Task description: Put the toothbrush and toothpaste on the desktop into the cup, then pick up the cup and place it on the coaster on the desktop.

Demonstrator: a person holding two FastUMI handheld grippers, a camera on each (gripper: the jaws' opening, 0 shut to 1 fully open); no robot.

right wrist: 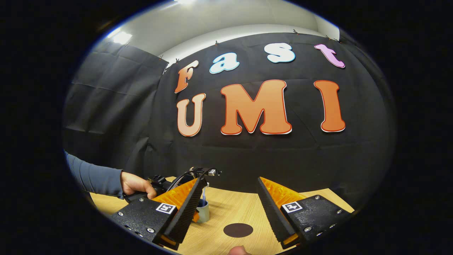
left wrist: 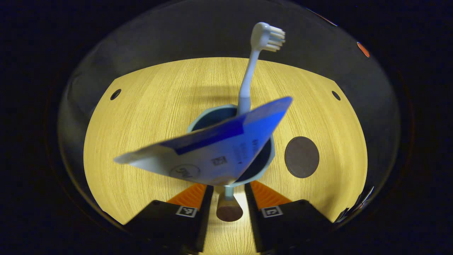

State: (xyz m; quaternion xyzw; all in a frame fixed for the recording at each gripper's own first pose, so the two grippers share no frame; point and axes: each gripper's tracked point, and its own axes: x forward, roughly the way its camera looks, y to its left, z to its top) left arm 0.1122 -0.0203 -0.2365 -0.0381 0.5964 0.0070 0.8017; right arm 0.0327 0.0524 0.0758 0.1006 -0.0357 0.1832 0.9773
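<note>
Hiding cup (left wrist: 266,161), perhaps: held toothpaste (left wrist: 216,148)

Light wood-grain desktop (left wrist: 148,117) with 2 dark corner holes, black cloth wall (right wrist: 116,106), pale ceiling (right wrist: 226,17) above

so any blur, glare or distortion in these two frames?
Left gripper view: toothpaste close to the lens and soft, its lower edge blurred; desktop warmly lit, bowed by the fisheye; toothbrush casts a faint shadow behind the cup. Right gripper view: sharp, ceiling light glare at upper left, dark wall, coaster squashed to an oval.
</note>
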